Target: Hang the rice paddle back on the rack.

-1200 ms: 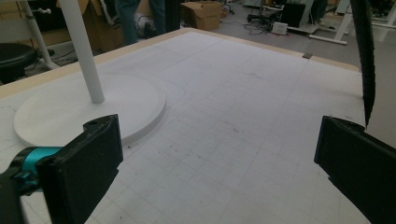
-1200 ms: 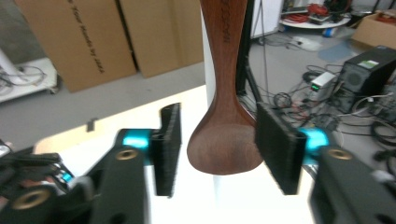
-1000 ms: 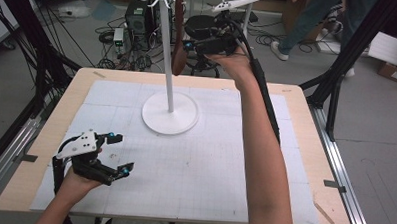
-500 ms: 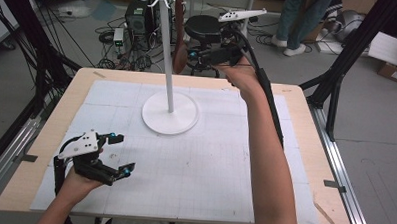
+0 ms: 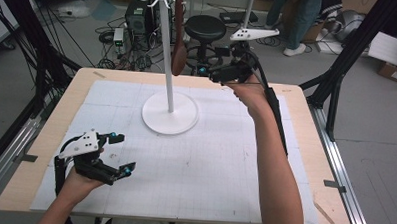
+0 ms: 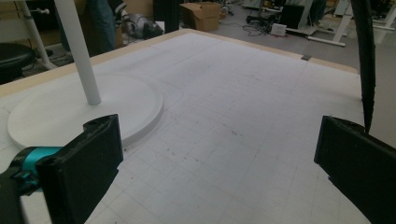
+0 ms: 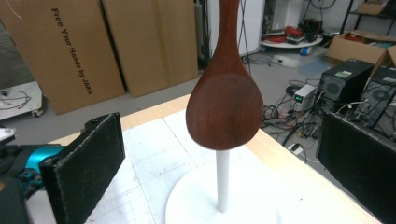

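Right gripper [image 5: 204,70] jaws just opened wide beside hanging wooden spoon [image 7: 224,100].

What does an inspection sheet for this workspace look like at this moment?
Surface: wooden table under a white gridded mat.
Job's things: brown wooden spoon hangs from the white stand.
Clutter: nothing seen on the mat.
Grippers: right gripper open beside the spoon, not touching; its jaws have just been opening. Left gripper open above the mat, holding nothing.
Cables: black cable runs along the right forearm.
Surroundings: stool, boxes, floor wiring.
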### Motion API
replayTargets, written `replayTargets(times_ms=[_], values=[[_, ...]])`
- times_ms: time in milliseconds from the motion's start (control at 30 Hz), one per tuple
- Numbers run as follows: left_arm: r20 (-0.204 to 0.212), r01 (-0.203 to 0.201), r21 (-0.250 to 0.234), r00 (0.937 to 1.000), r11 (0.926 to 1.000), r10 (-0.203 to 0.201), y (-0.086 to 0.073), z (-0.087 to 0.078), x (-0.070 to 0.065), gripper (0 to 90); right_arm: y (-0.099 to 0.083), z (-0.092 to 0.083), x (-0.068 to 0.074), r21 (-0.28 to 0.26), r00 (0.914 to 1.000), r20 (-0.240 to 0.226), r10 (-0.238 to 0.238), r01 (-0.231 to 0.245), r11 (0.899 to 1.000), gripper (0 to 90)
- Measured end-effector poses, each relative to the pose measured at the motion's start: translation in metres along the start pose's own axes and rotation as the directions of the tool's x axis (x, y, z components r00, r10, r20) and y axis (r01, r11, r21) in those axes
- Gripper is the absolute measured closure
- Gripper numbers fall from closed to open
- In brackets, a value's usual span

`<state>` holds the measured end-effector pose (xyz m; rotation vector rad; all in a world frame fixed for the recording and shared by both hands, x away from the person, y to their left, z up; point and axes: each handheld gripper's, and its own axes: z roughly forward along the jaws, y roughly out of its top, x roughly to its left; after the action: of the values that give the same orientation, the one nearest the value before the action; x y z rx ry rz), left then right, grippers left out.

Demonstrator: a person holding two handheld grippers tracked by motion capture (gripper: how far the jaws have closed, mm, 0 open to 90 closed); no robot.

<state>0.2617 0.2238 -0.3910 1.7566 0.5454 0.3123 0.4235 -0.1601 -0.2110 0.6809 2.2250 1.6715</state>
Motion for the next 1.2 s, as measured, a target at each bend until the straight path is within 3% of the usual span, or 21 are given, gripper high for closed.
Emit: replayTargets(times_ms=[133,233,800,1200], values=[[-0.005,-0.001,-0.004,1.0000,1.0000,0.001,0.000,0.000,0.001,1.7,-0.010,-0.006,0.003,-0.006,0.9999,0.006,0.013,-0.013,1.000,0.3],[-0.008,0.003,-0.005,1.0000,1.0000,-0.003,0.000,-0.001,0.001,1.7,-0.018,-0.011,0.006,-0.008,0.9993,0.036,0.009,-0.008,1.000,0.3],[-0.015,0.012,-0.024,0.9998,0.9996,-0.012,0.001,-0.002,0.003,1.7,-0.056,-0.052,0.030,-0.064,0.9974,0.058,0.043,-0.039,0.997,0.3],[-0.012,0.021,-0.038,0.9997,0.9991,-0.021,0.001,-0.003,0.005,1.7,-0.092,-0.074,0.042,-0.034,0.9962,0.067,0.057,-0.054,0.998,0.3]])
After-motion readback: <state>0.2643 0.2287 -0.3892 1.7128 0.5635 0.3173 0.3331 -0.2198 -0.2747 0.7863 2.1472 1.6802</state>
